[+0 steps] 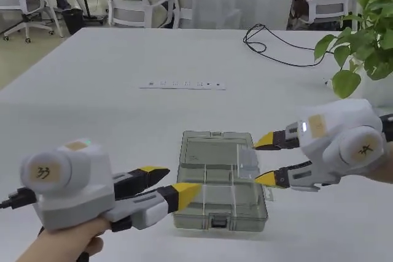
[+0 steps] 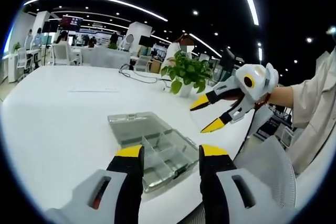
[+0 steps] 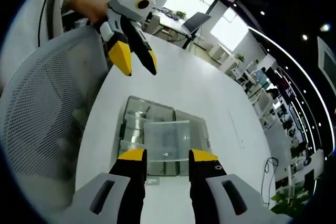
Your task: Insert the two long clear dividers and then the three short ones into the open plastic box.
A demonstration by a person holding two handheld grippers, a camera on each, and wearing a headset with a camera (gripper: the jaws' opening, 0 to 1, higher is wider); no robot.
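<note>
Right gripper [image 3: 167, 155] looks clamped across a short clear divider [image 3: 167, 137], its long axis running jaw to jaw. It hangs just above the right part of the open plastic box [image 1: 218, 222]. Left gripper [image 1: 182, 178] is released and empty, near the box's left edge.

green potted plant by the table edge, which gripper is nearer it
Right. The right gripper is at the right side of the open clear plastic box, toward the green potted plant; the left gripper is at the box's left front corner.
</note>
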